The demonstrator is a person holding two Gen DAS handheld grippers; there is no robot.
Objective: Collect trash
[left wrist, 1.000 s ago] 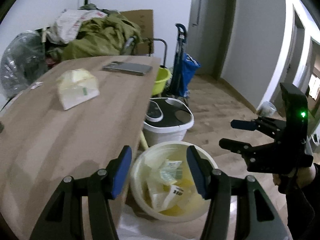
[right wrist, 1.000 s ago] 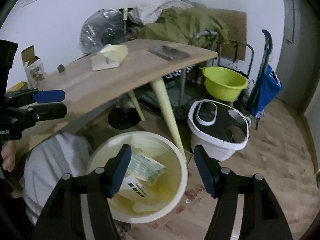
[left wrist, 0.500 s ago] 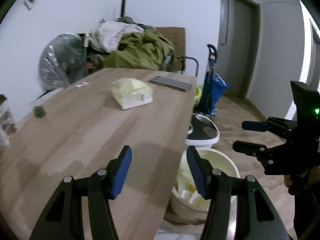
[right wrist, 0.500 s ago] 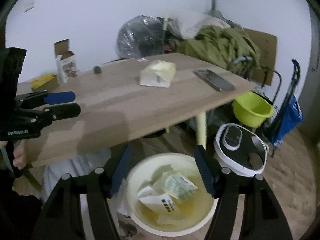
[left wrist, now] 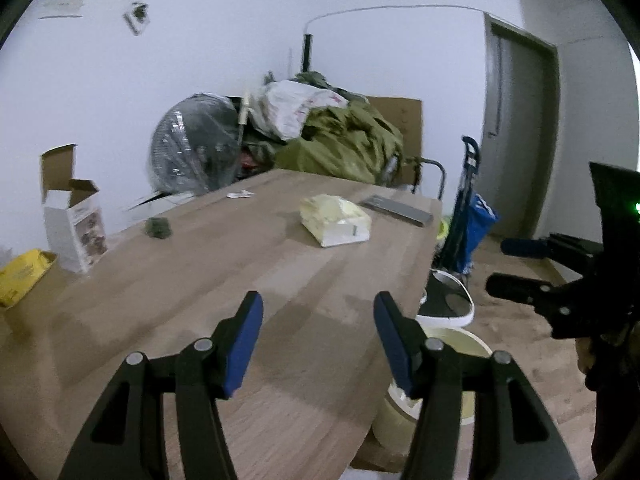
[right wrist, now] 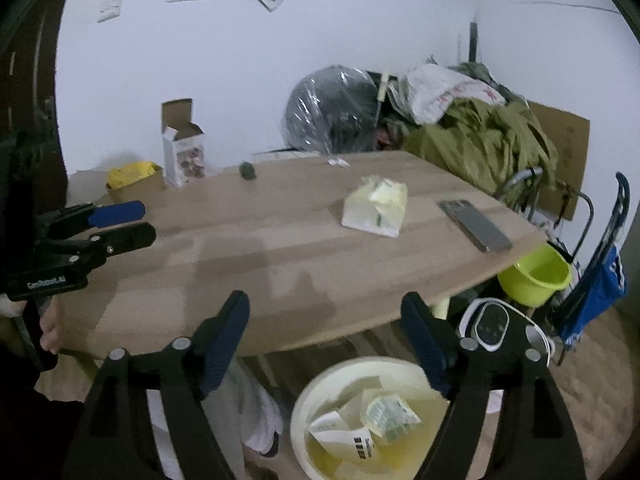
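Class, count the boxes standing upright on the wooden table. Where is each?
1: the open white box stands upright at the table's far left edge near the wall, beside a yellow packet. Others may be out of view.

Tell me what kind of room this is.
Probably a room in a home, used partly for storage: a wooden table against a white wall, piled olive bedding behind it, and a shopping trolley near an interior door.

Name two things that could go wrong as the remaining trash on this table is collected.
1. The phone lies close beside the crumpled yellow-white packet; a wide sweep by either open hand-held gripper, left or right, might knock it toward the table edge.
2. The bin sits on the floor partly under that edge, so a released piece could miss it.
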